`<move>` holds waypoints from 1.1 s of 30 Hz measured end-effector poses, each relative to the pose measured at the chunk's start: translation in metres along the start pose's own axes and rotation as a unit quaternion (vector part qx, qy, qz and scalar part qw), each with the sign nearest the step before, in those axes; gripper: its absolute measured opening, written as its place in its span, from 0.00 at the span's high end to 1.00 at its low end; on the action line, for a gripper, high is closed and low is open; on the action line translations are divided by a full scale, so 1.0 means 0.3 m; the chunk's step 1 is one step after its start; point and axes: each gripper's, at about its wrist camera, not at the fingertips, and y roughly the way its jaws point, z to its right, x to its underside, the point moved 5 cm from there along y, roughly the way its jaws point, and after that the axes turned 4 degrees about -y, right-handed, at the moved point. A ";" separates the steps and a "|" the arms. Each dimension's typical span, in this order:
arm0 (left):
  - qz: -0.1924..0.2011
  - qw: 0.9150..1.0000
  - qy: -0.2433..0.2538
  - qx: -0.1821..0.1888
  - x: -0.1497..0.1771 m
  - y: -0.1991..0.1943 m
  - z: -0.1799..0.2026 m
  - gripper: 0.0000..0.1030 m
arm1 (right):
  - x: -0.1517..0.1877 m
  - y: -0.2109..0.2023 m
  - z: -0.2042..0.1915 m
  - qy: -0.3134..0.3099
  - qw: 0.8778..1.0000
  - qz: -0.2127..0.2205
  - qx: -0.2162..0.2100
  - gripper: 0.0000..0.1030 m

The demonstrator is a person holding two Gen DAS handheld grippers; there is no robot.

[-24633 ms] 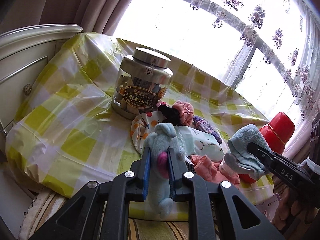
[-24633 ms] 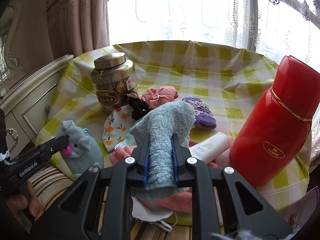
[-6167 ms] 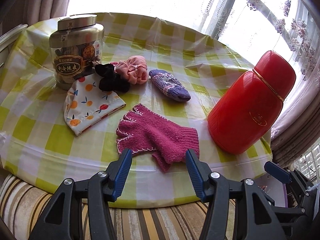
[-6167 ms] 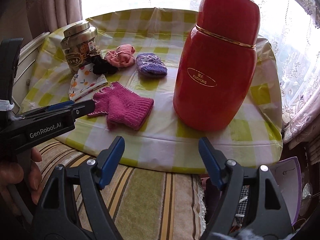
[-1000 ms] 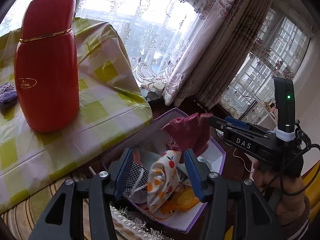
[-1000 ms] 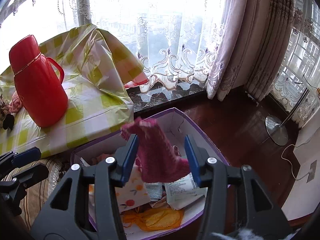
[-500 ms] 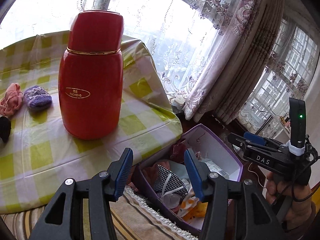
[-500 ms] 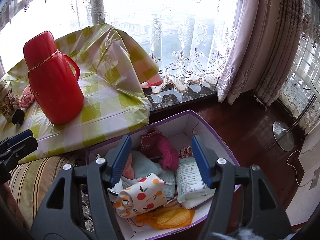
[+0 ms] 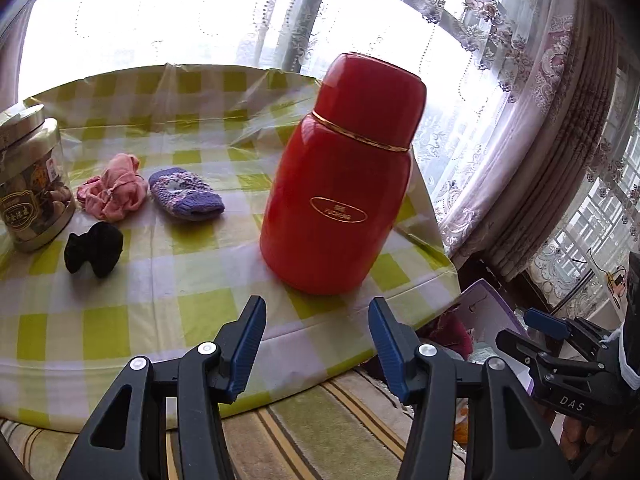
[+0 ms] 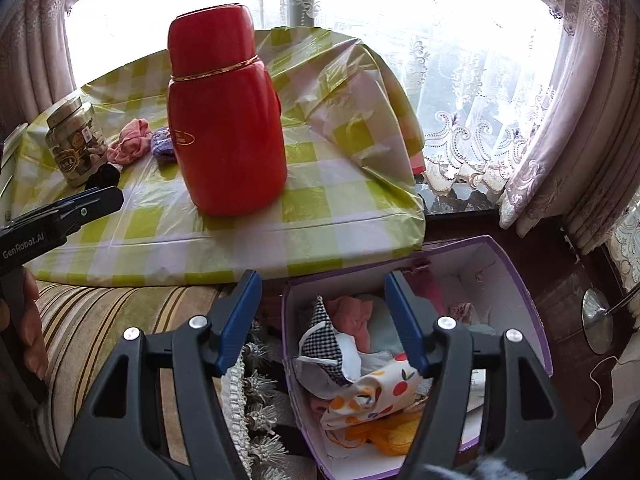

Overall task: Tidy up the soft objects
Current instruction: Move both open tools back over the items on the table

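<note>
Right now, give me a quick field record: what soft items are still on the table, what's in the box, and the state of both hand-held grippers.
soft items on table: pink scrunchie; purple knit; black scrunchie
hard items on table: red flask; jar
box: on the floor by the table, holds fruit-print cloth, checked cloth, magenta glove and other fabric
left hand-held gripper: open, empty, over the table edge
right hand-held gripper: open, empty, near the box
</note>
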 end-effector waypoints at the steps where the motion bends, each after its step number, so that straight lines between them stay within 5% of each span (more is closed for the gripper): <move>1: -0.002 1.000 -0.003 -0.007 -0.001 0.002 -0.020 0.47 | 0.000 0.004 -0.021 -0.005 1.000 -0.001 -0.005 0.34; 20: -0.012 0.993 -0.036 -0.108 -0.052 0.010 -0.331 0.42 | -0.068 0.058 -0.327 -0.083 0.994 -0.005 -0.074 0.30; 33: -0.014 0.987 -0.072 -0.144 -0.160 0.040 -0.581 0.35 | -0.154 0.097 -0.492 -0.120 0.987 0.003 -0.104 0.29</move>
